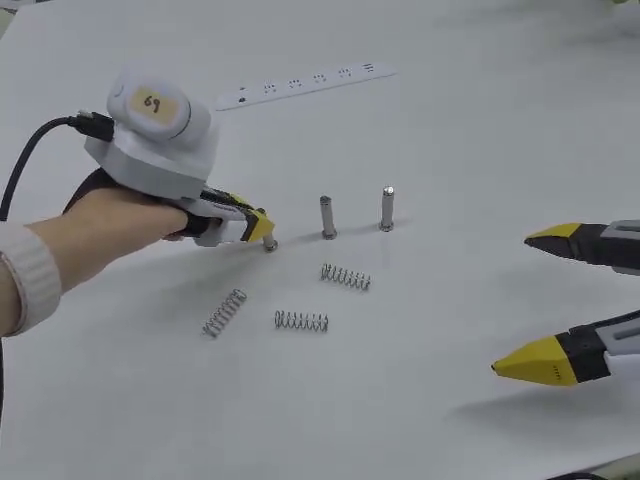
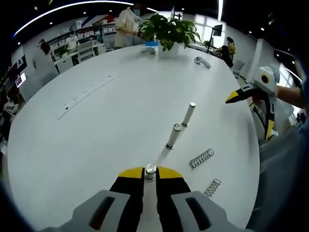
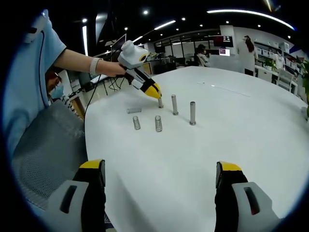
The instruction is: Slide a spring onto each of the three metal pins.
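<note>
Three metal pins stand upright in a row on the white table: the left pin (image 1: 270, 243), the middle pin (image 1: 327, 217) and the right pin (image 1: 387, 208). All are bare. Three springs (image 1: 345, 277) (image 1: 301, 321) (image 1: 224, 313) lie flat in front of them. My left gripper (image 1: 265, 230), held by a hand, is shut on the left pin (image 2: 151, 169), whose top shows between its yellow tips (image 2: 150, 173). My right gripper (image 1: 520, 300) hovers at the right, open and holding nothing, well apart from the pins (image 3: 174, 104) and springs (image 3: 158, 123).
A white power strip (image 1: 305, 84) lies at the back of the table (image 1: 450, 130). A potted plant (image 2: 169, 29) stands at the far edge in the left gripper view. People stand beyond the table.
</note>
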The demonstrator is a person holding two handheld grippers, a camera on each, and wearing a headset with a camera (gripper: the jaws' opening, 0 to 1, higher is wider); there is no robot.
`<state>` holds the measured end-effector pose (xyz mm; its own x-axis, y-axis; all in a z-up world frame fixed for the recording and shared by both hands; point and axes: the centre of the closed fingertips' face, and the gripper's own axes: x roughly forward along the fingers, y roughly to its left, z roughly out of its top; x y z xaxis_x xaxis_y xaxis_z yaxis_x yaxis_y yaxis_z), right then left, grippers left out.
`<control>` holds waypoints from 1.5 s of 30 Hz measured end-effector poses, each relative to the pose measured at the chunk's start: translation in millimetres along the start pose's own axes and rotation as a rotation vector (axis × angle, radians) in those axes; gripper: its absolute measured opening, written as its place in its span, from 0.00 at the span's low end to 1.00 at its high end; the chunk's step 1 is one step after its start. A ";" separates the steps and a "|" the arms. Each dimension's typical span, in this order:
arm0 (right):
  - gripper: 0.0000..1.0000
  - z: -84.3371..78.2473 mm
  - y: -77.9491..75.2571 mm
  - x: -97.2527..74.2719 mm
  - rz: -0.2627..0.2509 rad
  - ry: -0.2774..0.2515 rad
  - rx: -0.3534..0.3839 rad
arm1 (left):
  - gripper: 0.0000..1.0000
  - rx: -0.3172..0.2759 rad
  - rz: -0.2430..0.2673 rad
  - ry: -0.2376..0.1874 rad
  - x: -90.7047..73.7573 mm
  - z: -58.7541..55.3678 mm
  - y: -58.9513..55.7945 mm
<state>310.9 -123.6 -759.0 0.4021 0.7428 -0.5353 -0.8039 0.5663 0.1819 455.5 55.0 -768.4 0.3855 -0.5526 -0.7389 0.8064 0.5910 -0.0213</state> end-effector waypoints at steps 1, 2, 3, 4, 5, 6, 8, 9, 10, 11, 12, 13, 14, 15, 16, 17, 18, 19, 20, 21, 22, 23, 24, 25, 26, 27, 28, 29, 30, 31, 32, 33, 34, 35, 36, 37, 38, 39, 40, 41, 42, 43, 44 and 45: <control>0.94 -0.3 0.2 0.0 0.001 0.001 0.002 | 0.01 0.001 -0.001 0.002 0.0 -0.3 -0.2; 0.94 -0.5 0.4 0.1 0.001 0.001 0.001 | 0.02 -0.005 -0.005 -0.007 0.1 0.8 -1.2; 0.94 -0.7 0.4 0.2 0.001 0.002 0.001 | 0.05 -0.003 -0.001 -0.015 0.1 1.9 -0.5; 0.94 -0.9 0.6 0.3 0.001 0.003 0.001 | 0.07 0.002 0.004 -0.007 0.6 0.8 0.5; 0.94 -0.7 0.7 0.4 0.002 0.002 0.002 | 0.07 0.005 0.003 0.001 1.1 -0.5 0.4; 0.94 -0.6 1.0 0.6 0.002 0.002 0.001 | 0.05 0.005 -0.001 -0.003 1.2 -0.1 0.0; 0.94 -0.5 0.8 0.7 0.001 0.002 0.002 | 0.07 -0.003 -0.001 -0.006 1.3 0.1 0.2; 0.94 -0.5 0.9 0.7 0.002 0.002 0.002 | 0.09 0.001 0.004 -0.005 1.2 -0.1 1.0; 0.94 -0.6 0.8 0.7 0.002 0.002 0.003 | 0.09 0.010 0.007 -0.012 1.3 1.0 1.8; 0.94 -0.7 0.4 0.7 0.000 0.003 0.001 | 0.09 0.007 0.005 -0.008 1.1 0.4 1.7; 0.94 -1.1 0.5 0.7 0.000 0.006 0.000 | 0.12 0.010 0.003 -0.013 1.0 1.1 1.6; 0.94 -1.0 0.4 0.8 0.000 0.005 0.001 | 0.16 0.009 0.003 -0.023 1.1 2.7 1.5; 0.94 -0.8 0.6 0.9 0.000 0.004 0.002 | 0.18 0.009 0.007 -0.018 0.9 2.1 2.2; 0.94 -0.8 0.5 0.9 0.000 0.004 0.001 | 0.22 0.015 0.008 -0.019 0.9 2.2 2.4; 0.94 -0.9 0.5 1.1 0.000 0.005 0.001 | 0.26 0.024 0.010 -0.027 1.2 3.4 2.7; 0.94 -0.7 0.8 1.2 0.001 0.004 0.001 | 0.29 0.036 0.015 -0.031 1.1 4.0 3.4; 0.94 -0.8 0.8 1.3 0.001 0.005 0.001 | 0.33 0.036 0.013 -0.035 1.2 4.5 2.9; 0.94 -0.7 0.5 1.3 0.001 0.005 0.000 | 0.35 0.036 0.009 -0.034 1.3 4.1 2.4; 0.94 -0.5 0.5 1.3 0.001 0.004 0.000 | 0.39 0.044 0.014 -0.037 1.4 4.1 3.0; 0.94 -0.3 0.6 1.3 0.001 0.003 0.001 | 0.44 0.052 0.020 -0.040 1.5 4.1 3.7; 0.94 0.0 0.5 1.2 0.001 0.002 0.000 | 0.49 0.049 0.018 -0.044 1.7 4.4 3.5; 0.94 0.1 0.4 1.2 0.000 0.002 -0.002 | 0.53 0.045 0.016 -0.055 1.8 5.1 3.5; 0.94 0.0 0.4 1.1 0.000 0.003 -0.002 | 0.58 0.042 0.020 -0.061 1.7 5.7 4.0; 0.94 0.2 0.4 1.1 0.000 0.002 -0.001 | 0.62 0.047 0.022 -0.065 1.6 5.9 4.7; 0.94 0.5 0.4 1.0 0.000 0.000 -0.001 | 0.66 0.051 0.015 -0.073 1.6 6.2 3.9; 0.94 0.3 0.3 0.9 -0.001 0.002 -0.001 | 0.70 0.047 0.014 -0.071 1.2 5.4 3.3; 0.94 0.2 0.2 0.8 -0.001 0.002 -0.004 | 0.73 0.046 0.008 -0.076 0.9 4.9 1.7; 0.94 0.3 0.2 0.8 -0.002 0.002 -0.004 | 0.76 0.051 0.010 -0.076 0.6 4.2 1.6; 0.95 0.6 0.1 0.8 -0.002 0.000 -0.002 | 0.79 0.053 0.005 -0.083 0.2 4.3 0.6; 0.95 0.7 0.0 0.9 -0.003 0.000 -0.002 | 0.81 0.053 0.004 -0.086 0.2 3.9 1.3; 0.95 0.8 -0.2 0.9 -0.004 0.000 -0.004 | 0.85 0.047 0.003 -0.088 -0.1 2.9 1.3; 0.95 1.0 -0.5 1.0 -0.005 0.000 -0.004 | 0.87 0.039 -0.008 -0.101 0.2 4.0 0.0; 0.95 1.2 -0.7 1.1 -0.006 0.000 -0.006 | 0.87 0.031 -0.006 -0.097 -0.8 2.2 0.1; 0.95 1.9 -0.6 1.3 -0.005 -0.003 -0.005 | 0.90 0.033 -0.007 -0.107 -1.5 2.8 -0.1; 0.95 2.2 -0.8 1.6 -0.006 -0.003 -0.005 | 0.92 0.032 -0.009 -0.111 -1.6 2.5 -0.2; 0.95 2.4 -0.9 1.7 -0.006 -0.003 -0.007 | 0.94 0.026 -0.015 -0.108 -1.6 1.7 -1.1; 0.96 2.7 -1.4 2.0 -0.008 -0.004 -0.010 | 0.96 0.022 -0.018 -0.110 -1.7 1.0 -1.6; 0.96 2.9 -1.7 2.1 -0.009 -0.004 -0.010 | 0.98 0.022 -0.023 -0.107 -2.0 -0.3 -2.6; 0.96 3.1 -2.1 2.2 -0.010 -0.005 -0.010 | 0.98 0.022 -0.027 -0.107 -2.7 -1.2 -3.7; 0.97 3.0 -3.4 2.4 -0.014 -0.005 -0.010 | 0.98 0.017 -0.030 -0.109 -3.7 -2.2 -4.6; 0.97 2.7 -4.1 2.3 -0.016 -0.003 -0.013 | 0.98 0.014 -0.032 -0.109 -4.1 -2.9 -4.9; 0.98 3.2 -5.3 2.1 -0.022 -0.006 -0.015 | 0.98 0.016 -0.034 -0.108 -5.3 -4.4 -5.8; 0.99 3.4 -5.6 1.9 -0.022 -0.007 -0.015 | 0.98 0.017 -0.033 -0.105 -5.7 -5.7 -5.8; 0.99 3.6 -6.1 1.6 -0.024 -0.006 -0.016 | 0.98 0.019 -0.034 -0.104 -6.9 -7.0 -6.8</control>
<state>318.0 -124.5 -757.9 0.4237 0.7315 -0.5342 -0.8011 0.5779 0.1559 444.3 58.9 -767.9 0.4012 -0.6307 -0.6642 0.8279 0.5600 -0.0317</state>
